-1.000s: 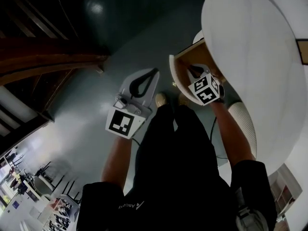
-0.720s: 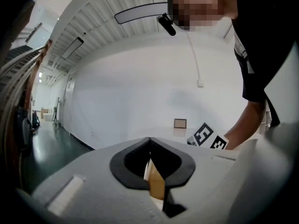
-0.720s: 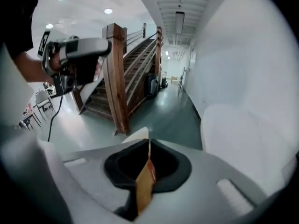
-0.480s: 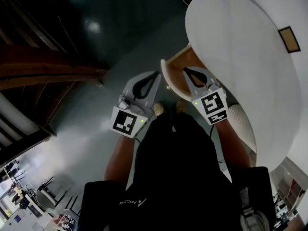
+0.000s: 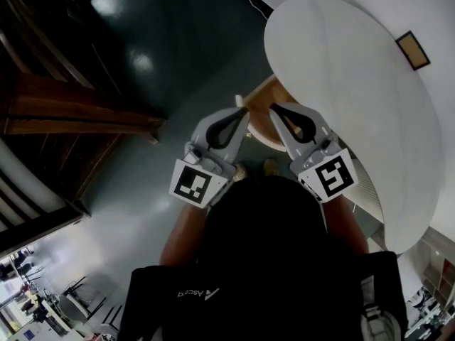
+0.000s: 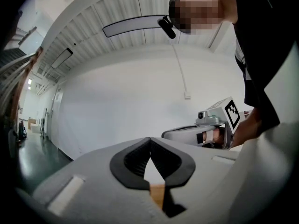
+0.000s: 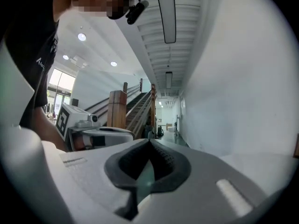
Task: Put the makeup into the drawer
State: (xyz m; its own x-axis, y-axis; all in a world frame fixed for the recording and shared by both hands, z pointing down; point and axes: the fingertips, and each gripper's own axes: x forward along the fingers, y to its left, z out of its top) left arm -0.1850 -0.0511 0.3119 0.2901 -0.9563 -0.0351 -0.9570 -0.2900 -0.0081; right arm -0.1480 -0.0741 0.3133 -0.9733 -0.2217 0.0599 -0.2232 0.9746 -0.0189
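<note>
Head view dim, with glare spots on the dark floor (image 5: 185, 41); gripper views bright, fisheye-bent, black at the corners.

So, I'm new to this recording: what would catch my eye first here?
The left gripper and right gripper, both shut and empty, point at a wooden drawer jutting from under the big white round table at upper right. A dark wooden staircase fills the left side.
</note>
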